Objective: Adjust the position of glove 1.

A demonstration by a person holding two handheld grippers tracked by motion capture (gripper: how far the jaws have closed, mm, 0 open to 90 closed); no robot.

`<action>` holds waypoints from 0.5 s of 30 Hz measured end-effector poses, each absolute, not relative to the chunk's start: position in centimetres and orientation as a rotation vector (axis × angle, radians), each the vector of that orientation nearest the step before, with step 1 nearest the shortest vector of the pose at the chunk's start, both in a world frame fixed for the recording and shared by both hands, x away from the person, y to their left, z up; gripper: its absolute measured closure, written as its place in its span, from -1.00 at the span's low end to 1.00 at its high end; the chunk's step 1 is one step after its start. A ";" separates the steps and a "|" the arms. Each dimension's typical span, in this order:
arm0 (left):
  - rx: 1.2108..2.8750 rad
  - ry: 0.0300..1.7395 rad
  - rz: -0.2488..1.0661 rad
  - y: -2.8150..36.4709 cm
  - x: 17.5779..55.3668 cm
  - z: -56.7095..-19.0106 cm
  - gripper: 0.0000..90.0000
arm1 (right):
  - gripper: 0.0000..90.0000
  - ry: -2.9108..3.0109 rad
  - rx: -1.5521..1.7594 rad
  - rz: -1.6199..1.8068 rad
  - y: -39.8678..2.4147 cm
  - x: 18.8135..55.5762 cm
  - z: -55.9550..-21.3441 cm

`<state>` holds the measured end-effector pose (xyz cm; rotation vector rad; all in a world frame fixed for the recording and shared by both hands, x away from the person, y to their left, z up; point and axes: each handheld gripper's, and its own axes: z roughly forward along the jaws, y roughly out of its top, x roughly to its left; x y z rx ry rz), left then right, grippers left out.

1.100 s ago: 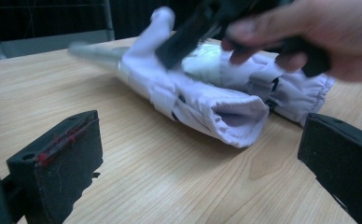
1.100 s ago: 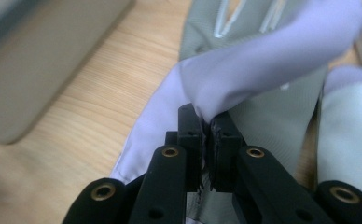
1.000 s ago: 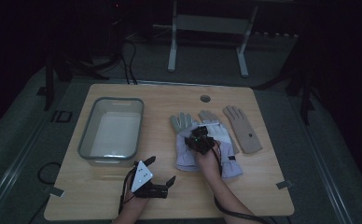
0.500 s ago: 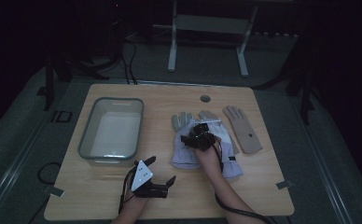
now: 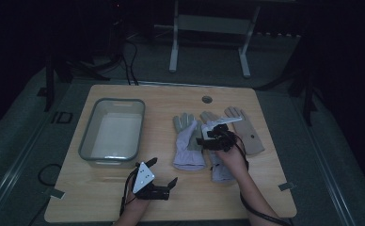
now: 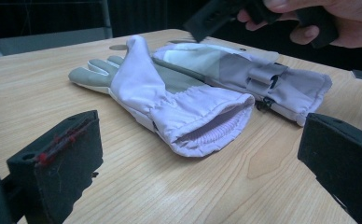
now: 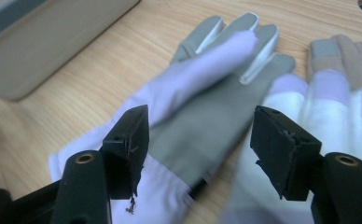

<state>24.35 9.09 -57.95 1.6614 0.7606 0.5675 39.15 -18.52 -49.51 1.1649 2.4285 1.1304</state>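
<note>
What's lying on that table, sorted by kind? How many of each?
Gloves: 3 – lilac-and-grey glove, second lilac glove, tan glove
Bin: 1
Total: 4

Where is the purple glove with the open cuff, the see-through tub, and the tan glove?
purple glove [image 6: 188,109], left gripper view, on its gathered cuff.
see-through tub [image 5: 87,141], high view, on its left wall.
tan glove [image 5: 252,139], high view, on its palm.
</note>
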 end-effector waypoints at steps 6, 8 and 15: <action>1.658 0.767 0.559 9.1 24.4 -58.0 -1.00 | -0.08 2.457 1.019 1.095 -21.0 38.8 -49.1; 1.656 0.767 0.559 9.2 24.4 -58.0 -1.00 | -0.07 2.465 1.020 1.091 -21.7 38.7 -48.9; 1.659 0.766 0.559 9.1 24.4 -58.0 -1.00 | -0.07 2.547 0.922 1.041 -24.3 38.1 -48.4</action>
